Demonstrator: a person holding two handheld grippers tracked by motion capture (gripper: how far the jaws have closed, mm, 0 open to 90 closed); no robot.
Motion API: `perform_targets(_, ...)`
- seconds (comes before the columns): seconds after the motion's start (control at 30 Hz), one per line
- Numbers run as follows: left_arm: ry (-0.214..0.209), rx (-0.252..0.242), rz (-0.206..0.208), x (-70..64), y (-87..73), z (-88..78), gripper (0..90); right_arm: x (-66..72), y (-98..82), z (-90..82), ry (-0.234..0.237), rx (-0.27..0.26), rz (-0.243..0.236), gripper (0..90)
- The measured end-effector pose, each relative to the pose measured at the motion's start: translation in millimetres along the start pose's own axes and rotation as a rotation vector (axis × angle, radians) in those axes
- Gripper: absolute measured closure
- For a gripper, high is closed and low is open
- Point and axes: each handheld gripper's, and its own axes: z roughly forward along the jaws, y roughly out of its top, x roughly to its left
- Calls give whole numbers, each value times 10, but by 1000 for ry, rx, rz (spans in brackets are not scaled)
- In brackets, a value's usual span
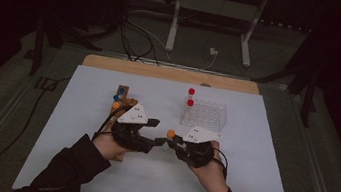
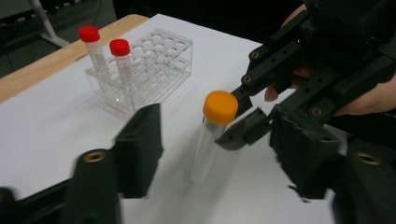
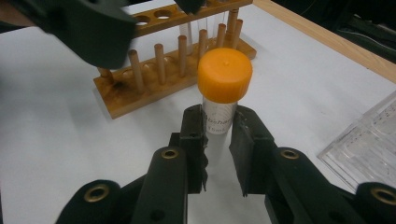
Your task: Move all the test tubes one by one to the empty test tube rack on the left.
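While clamped: orange-capped tube (image 3: 219, 100), right tool (image 3: 218, 135).

Wooden rack (image 1: 125, 100) stands left of clear rack (image 1: 205, 114), seemingly apart.

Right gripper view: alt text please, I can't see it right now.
The right gripper is shut on an upright orange-capped tube just below its cap. Behind stands a wooden rack on the white table; a clear rack's corner shows at right.

Faint print runs down the orange-capped tube (image 3: 219, 114), too cropped to read fully. A red label on the clear rack (image 2: 159, 65) is illegible.
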Motion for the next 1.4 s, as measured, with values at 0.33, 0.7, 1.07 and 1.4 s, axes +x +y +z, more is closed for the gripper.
perform_targets(0.33,11,1,20,-58,45,173,542,23,2,16,9,1,-4,751)
perform_targets(0.7,34,27,45,-75,23,282,701,15,3,0,6,-4,-3,751)
perform_targets(1.07,53,23,48,-41,48,226,718,-22,-8,-20,12,-27,26,622)
perform_targets(1.4,96,9,45,71,73,-5,718,-81,-1,-98,-31,-78,67,335)
